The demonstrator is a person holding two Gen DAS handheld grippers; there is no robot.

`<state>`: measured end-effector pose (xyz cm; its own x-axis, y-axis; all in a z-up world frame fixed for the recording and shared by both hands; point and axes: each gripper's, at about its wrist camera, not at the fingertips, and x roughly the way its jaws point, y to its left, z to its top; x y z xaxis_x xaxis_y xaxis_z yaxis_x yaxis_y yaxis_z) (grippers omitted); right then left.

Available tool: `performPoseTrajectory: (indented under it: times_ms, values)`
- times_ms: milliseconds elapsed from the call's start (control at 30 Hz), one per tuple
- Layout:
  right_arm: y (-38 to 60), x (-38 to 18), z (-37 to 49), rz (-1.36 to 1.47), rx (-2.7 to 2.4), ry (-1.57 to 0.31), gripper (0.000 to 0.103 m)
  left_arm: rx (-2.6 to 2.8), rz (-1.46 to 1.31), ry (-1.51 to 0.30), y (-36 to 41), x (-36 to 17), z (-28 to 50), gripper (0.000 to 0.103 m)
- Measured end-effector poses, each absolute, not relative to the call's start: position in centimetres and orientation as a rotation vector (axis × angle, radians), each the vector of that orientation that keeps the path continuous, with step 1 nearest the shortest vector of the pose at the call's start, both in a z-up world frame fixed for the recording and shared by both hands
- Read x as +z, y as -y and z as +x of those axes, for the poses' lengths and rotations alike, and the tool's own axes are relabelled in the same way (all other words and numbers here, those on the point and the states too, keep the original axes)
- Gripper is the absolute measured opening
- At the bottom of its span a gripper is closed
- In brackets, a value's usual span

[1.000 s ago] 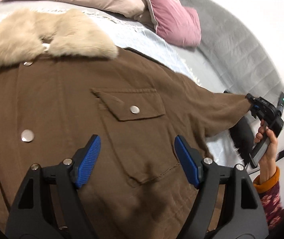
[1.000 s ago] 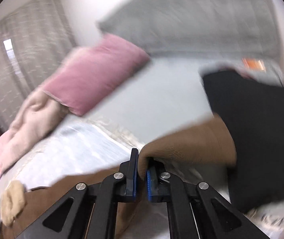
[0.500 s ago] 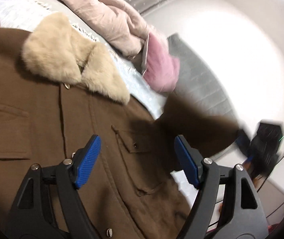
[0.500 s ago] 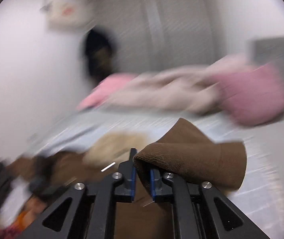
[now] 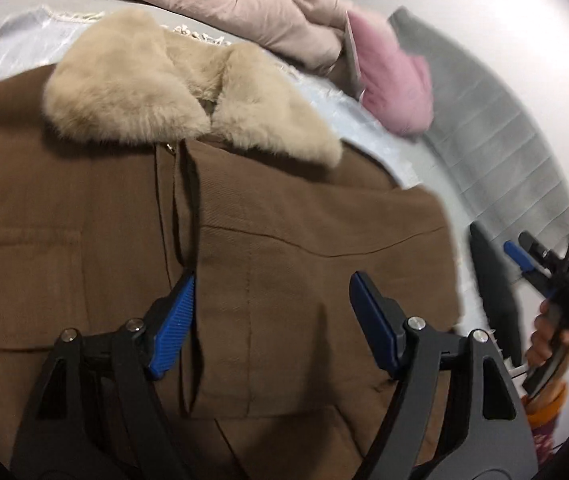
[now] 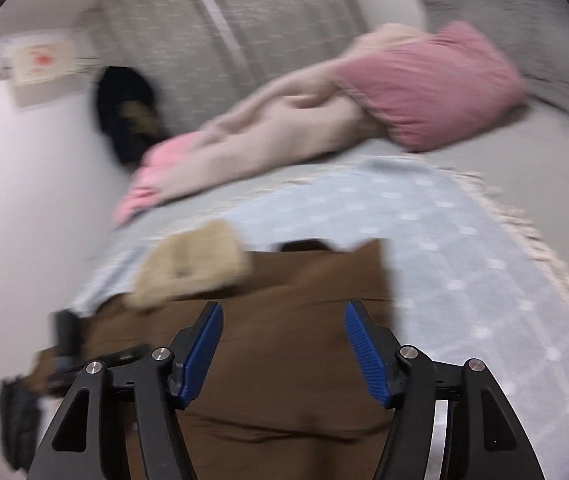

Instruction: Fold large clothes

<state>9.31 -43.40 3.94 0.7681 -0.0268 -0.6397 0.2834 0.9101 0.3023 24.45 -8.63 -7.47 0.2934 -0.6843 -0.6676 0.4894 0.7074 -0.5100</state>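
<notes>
Brown wool-like cloth fills the left wrist view: the coat (image 5: 84, 220) lies front-up on the bed (image 5: 424, 176), its cream fur collar (image 5: 188, 100) toward the pillows. One sleeve (image 5: 324, 264) is laid across the chest as a flat panel, its outer edge near the bed's side. The left gripper (image 5: 272, 320) hovers just above this panel with its fingers (image 5: 172, 320) spread wide and nothing between them. At the far right of this view the right gripper (image 5: 540, 264) is held in a hand (image 5: 544, 340) off the coat's edge, its blue pads apart. A pink pillow (image 5: 396, 88) and a pale quilt (image 5: 224, 4) lie beyond the collar.

From the right wrist view, which is motion-blurred, the right gripper's fingers (image 6: 200, 352) stand open and empty over the folded brown panel. The collar shows as a tan blur ahead, and the light blue blanket (image 6: 464, 248) spreads under the coat.

Judging from this, the first sleeve fold is down and the grip on it is released. The other sleeve is not clearly visible. The next move likely calls for reaching to the opposite side, pinching that sleeve near its cuff and carrying it across the chest, keeping the laid panel flat meanwhile.
</notes>
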Motion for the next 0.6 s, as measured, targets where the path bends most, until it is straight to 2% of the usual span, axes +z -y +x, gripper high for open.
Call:
performPoseTrajectory:
  times_ms: [33,67,100,133,233,300,333,367,433,600]
  values:
    - [44.1,3.3,9.4,0.399,-0.193,-0.695,0.065,-0.777,-0.206,-1.0,8.9,-7.4,24.5,0.071]
    - [44.8,2.4,9.6,0.413,-0.205,-0.719,0.065,-0.761,-0.184,-0.996,9.0,-7.3,24.5,0.04]
    - [45.3,1.7,9.7,0.43,-0.204,-0.735,0.065,-0.747,-0.15,-0.991,9.3,-7.1,24.5,0.015]
    - [46.0,1.0,9.8,0.445,-0.202,-0.747,0.065,-0.768,-0.165,-0.988,9.4,-6.6,24.4,0.011]
    - [47.5,-1.1,9.9,0.491,-0.227,-0.792,0.065,-0.772,-0.175,-0.848,7.8,-3.1,21.6,0.011]
    - [48.4,-1.8,9.7,0.495,-0.257,-0.816,0.065,-0.71,-0.128,-0.868,6.6,-1.9,19.8,0.017]
    - [48.7,-1.9,9.7,0.493,-0.265,-0.826,0.065,-0.67,-0.101,-0.904,6.2,-1.8,19.6,0.03]
    - [49.1,-2.1,9.9,0.498,-0.268,-0.832,0.065,-0.653,-0.074,-0.931,6.1,-1.9,19.7,0.047]
    - [49.9,-2.6,10.6,0.531,-0.248,-0.841,0.065,-0.624,-0.046,-0.945,5.2,-2.7,20.6,0.065]
    - [52.4,-5.2,14.5,0.709,-0.137,-0.909,0.065,-0.599,-0.154,-1.069,4.1,-6.2,25.1,0.065]
